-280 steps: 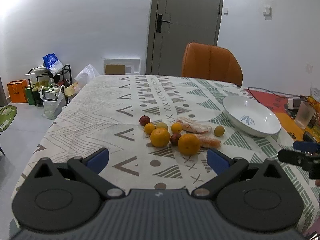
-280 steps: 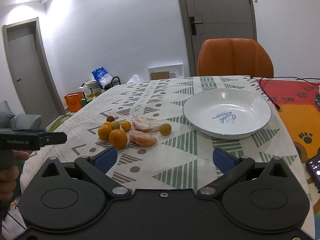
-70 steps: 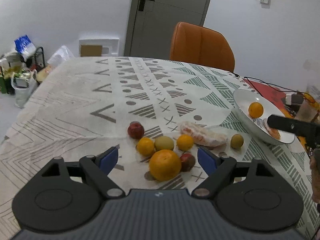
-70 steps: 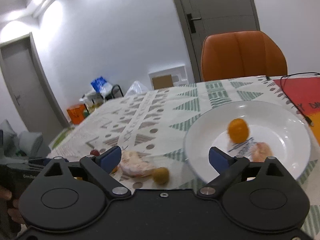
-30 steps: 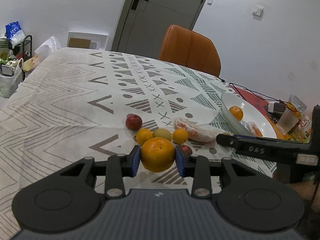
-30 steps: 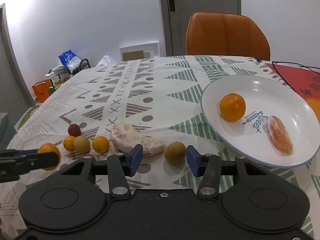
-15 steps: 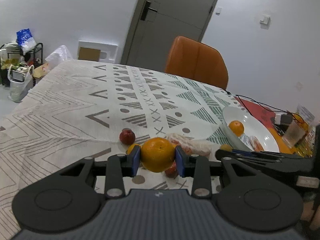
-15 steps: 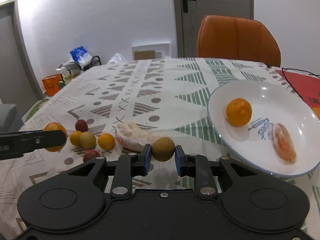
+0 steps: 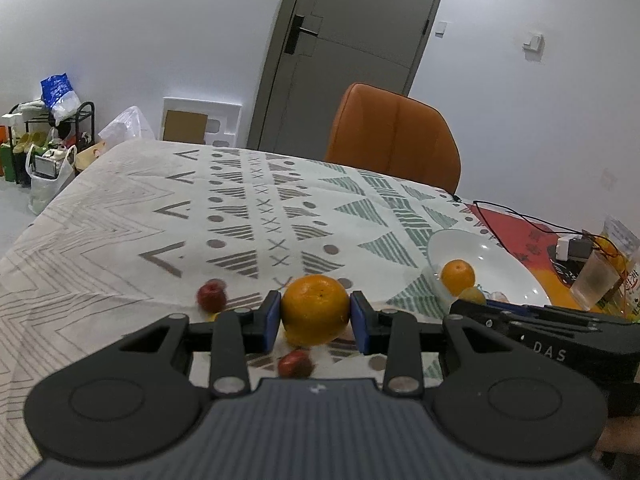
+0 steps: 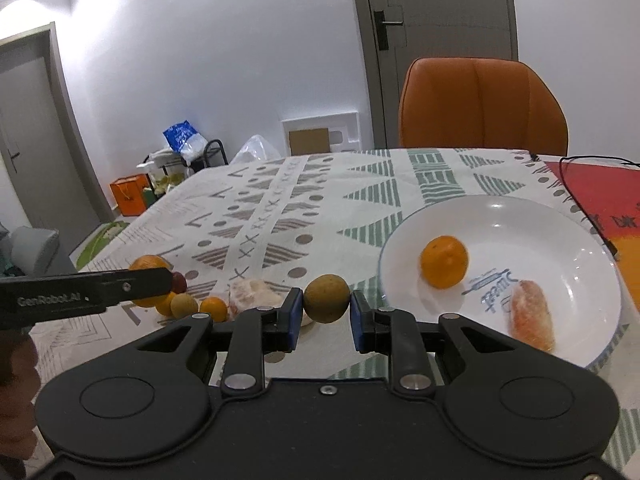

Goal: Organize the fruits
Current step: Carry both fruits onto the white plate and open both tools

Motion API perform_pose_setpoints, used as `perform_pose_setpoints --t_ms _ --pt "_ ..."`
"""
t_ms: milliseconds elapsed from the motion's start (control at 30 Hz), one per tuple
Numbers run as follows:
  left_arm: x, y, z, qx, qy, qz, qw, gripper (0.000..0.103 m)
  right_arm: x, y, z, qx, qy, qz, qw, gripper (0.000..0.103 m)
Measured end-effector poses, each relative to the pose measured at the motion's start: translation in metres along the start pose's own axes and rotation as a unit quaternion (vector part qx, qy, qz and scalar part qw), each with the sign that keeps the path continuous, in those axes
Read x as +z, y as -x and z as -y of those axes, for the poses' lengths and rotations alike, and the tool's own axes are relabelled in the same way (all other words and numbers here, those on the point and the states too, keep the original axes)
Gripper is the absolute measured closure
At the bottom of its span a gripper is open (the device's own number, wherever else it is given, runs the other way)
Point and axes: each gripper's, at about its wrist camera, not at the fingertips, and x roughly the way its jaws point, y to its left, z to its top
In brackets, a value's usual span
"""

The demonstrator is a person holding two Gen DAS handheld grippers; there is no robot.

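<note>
Two hand-held claws work over a worktop (image 9: 120, 216) covered with a cream cloth printed with grey and green triangles, dots and crosses.

The left claw (image 9: 315, 316) is closed onto a large round orange (image 9: 315, 309). The orange sits squarely between the two blue pads (image 9: 273, 319), touching both, and is lifted clear of the cloth. Just below and behind it lie two small dark red round fruits, one to the left (image 9: 211, 295) and one beneath the claw (image 9: 295, 363), both blurred.

The right claw (image 10: 326, 316) is closed onto a small round brownish-green fruit (image 10: 326, 298), held between its blue pads (image 10: 295, 314) above the cloth, just left of a wide white shallow bowl (image 10: 540, 216) with a thin blue rim. Inside the bowl rest a smaller round orange (image 10: 444, 261) towards the left and a peeled orange-pink citrus segment (image 10: 532, 320) towards the right, apart from each other.

In the right wrist view, the left claw reaches in from the left edge with its orange partly hidden behind one finger. Beside it on the cloth sits a loose cluster: a small yellow-green fruit (image 10: 183, 305), a small orange fruit (image 10: 213, 307) and a pale peeled citrus piece (image 10: 254, 293), the last partly hidden behind the right claw.

An orange upholstered chair (image 10: 482, 104) stands at the far edge of the worktop, before a grey door (image 10: 436, 40).
</note>
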Motion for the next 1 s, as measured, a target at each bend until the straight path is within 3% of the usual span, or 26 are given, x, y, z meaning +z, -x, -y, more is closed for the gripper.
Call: perform_pose_setpoints --t_ms 1000 --pt "0.006 -0.046 0.104 -0.019 -0.061 -0.013 0.9979 0.068 -0.004 0.03 0.088 -0.002 -0.038 0.027 0.999 0.08"
